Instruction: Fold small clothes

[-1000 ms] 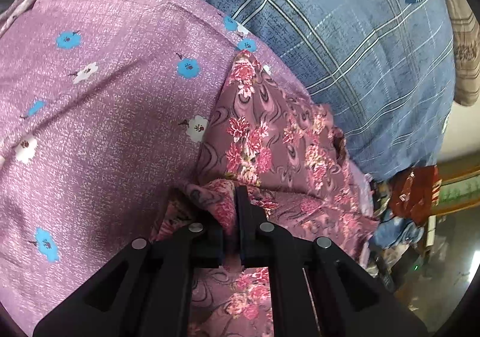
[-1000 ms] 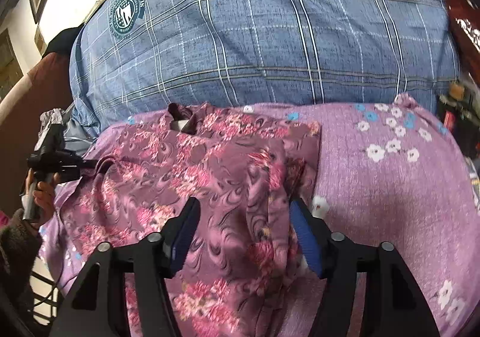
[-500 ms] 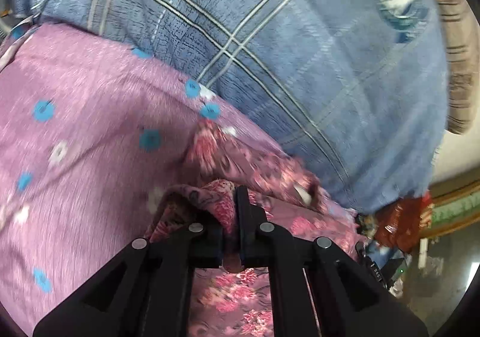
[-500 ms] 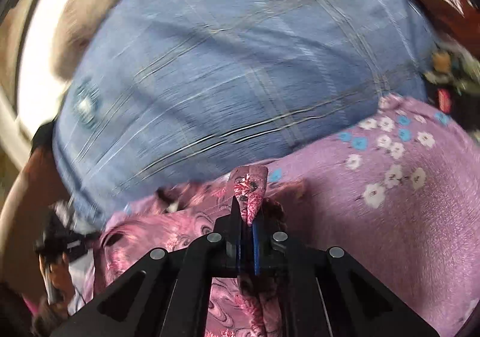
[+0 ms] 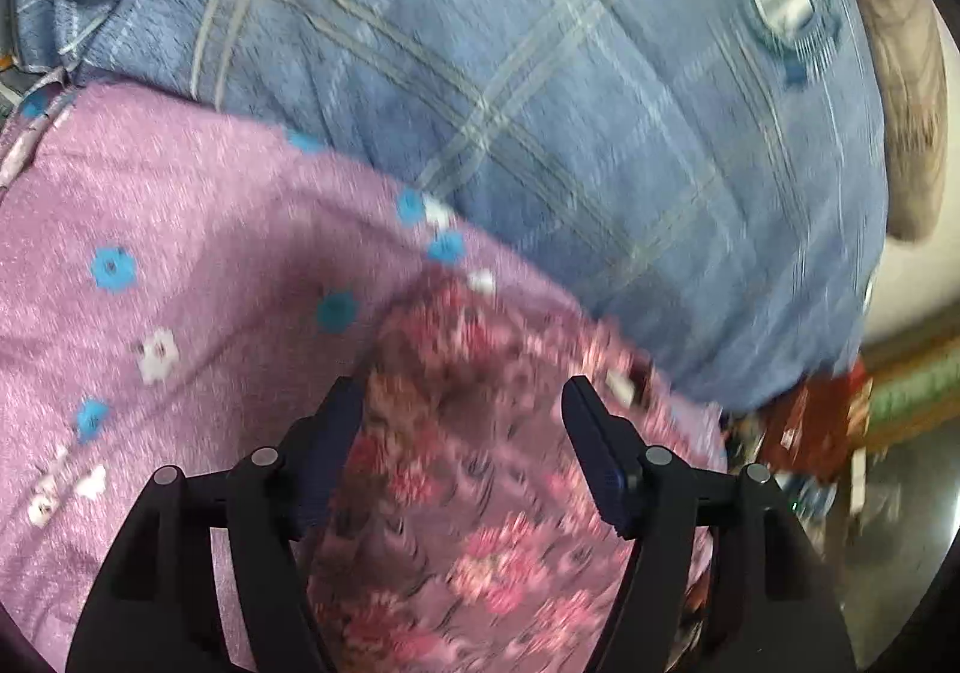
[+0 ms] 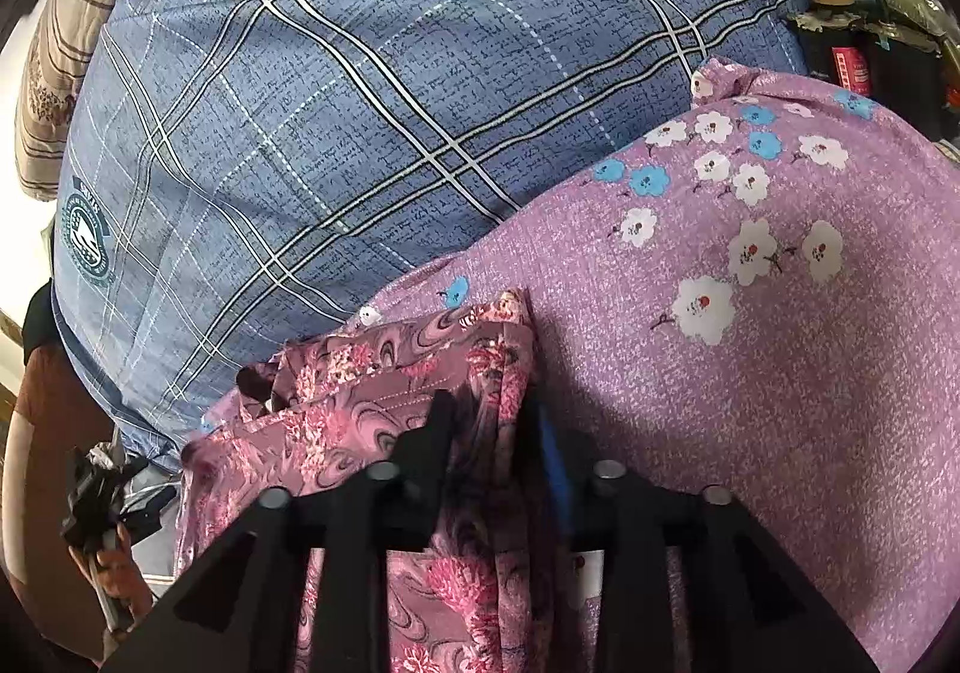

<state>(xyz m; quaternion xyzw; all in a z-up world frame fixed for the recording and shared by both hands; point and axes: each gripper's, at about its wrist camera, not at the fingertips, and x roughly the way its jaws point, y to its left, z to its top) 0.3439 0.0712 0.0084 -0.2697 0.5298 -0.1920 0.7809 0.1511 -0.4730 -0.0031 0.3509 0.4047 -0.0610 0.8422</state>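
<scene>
A small mauve garment with pink flowers (image 5: 480, 463) lies folded on a lilac cloth with blue and white flowers (image 5: 180, 253). My left gripper (image 5: 462, 403) is open, its fingers on either side of the garment's near edge. In the right wrist view the same garment (image 6: 372, 373) lies at lower left on the lilac cloth (image 6: 750, 373). My right gripper (image 6: 489, 421) is partly open with a fold of the garment's right edge between its fingers.
A blue plaid bedcover (image 6: 390, 103) with a round badge (image 6: 84, 241) lies behind the lilac cloth. A striped beige pillow (image 6: 60, 43) sits at the far left. Clutter (image 6: 858, 13) stands at the right edge. The other hand with its gripper (image 6: 102, 505) shows at lower left.
Both grippers were shut on the garment half a second ago. The left has now opened wide and released it; the right has opened partway. The garment's lifted edge has come down flat.
</scene>
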